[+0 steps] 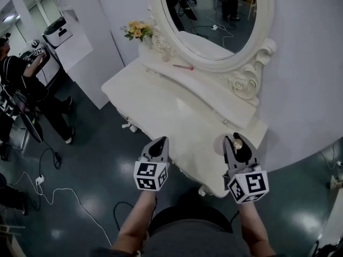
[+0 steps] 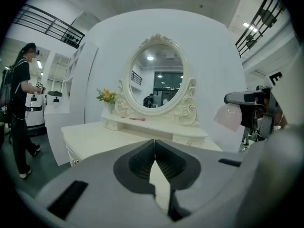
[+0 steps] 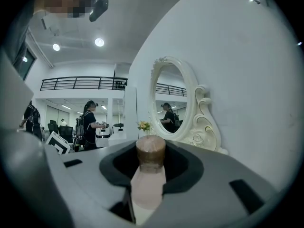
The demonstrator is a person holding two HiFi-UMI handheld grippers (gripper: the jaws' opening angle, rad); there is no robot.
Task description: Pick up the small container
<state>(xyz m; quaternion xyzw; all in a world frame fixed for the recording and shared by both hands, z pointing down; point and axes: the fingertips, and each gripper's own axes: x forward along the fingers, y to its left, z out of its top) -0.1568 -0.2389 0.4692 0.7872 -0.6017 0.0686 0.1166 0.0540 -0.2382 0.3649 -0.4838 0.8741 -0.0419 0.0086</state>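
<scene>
The small container (image 3: pixel 151 167) is a pale pink bottle with a brown cap. It stands upright between the jaws of my right gripper (image 3: pixel 151 175), which is shut on it. In the head view the container (image 1: pixel 237 144) shows at the tip of the right gripper (image 1: pixel 236 146), above the front right edge of the white dressing table (image 1: pixel 177 111). From the left gripper view the pink container (image 2: pixel 228 117) hangs in the air at the right. My left gripper (image 1: pixel 158 145) hovers over the table's front edge, its jaws shut together with nothing in them (image 2: pixel 154 156).
An oval mirror (image 1: pixel 214 15) in a carved white frame stands at the back of the table. A vase of yellow flowers (image 1: pixel 136 30) and a red pen-like item (image 1: pixel 183 67) sit on its raised shelf. A person (image 1: pixel 21 79) stands far left; cables (image 1: pixel 59 191) lie on the floor.
</scene>
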